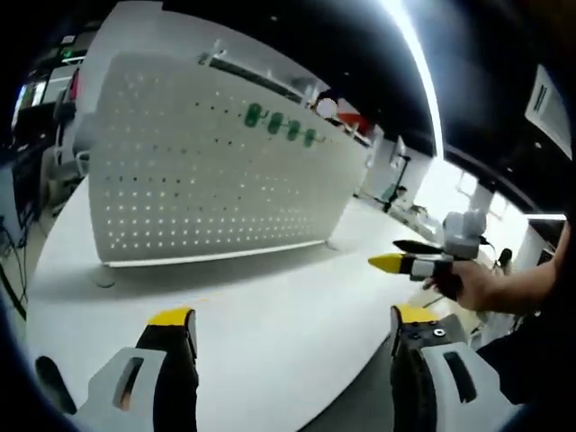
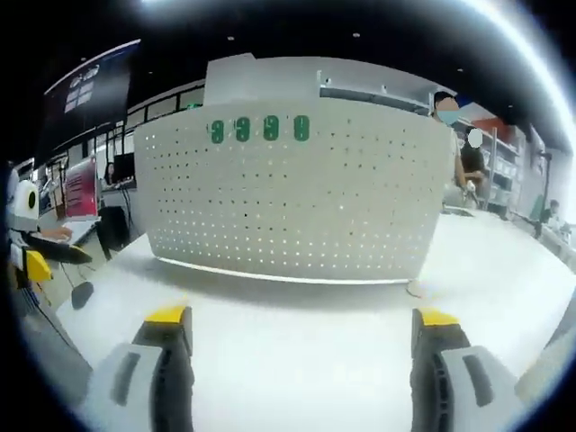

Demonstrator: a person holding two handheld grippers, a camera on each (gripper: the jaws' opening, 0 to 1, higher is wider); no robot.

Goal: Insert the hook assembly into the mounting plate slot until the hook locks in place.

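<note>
Left gripper view: the left gripper [image 1: 292, 328], grey-bodied with yellow-tipped black jaws, hovers low over the white tabletop [image 1: 270, 306] with its jaws spread wide apart and nothing between them. Beyond it the upright white perforated mounting plate [image 1: 216, 171] stands on the table, four green hooks [image 1: 281, 124] in a row near its upper edge. To the right of the plate a person's hand [image 1: 477, 283] holds the right gripper [image 1: 400, 255] level, pointing toward the plate. In the right gripper view, that gripper's [image 2: 297, 317] jaws also stand wide apart and empty, facing the plate [image 2: 297, 198] squarely, the hooks [image 2: 258, 130] high on its left half.
</note>
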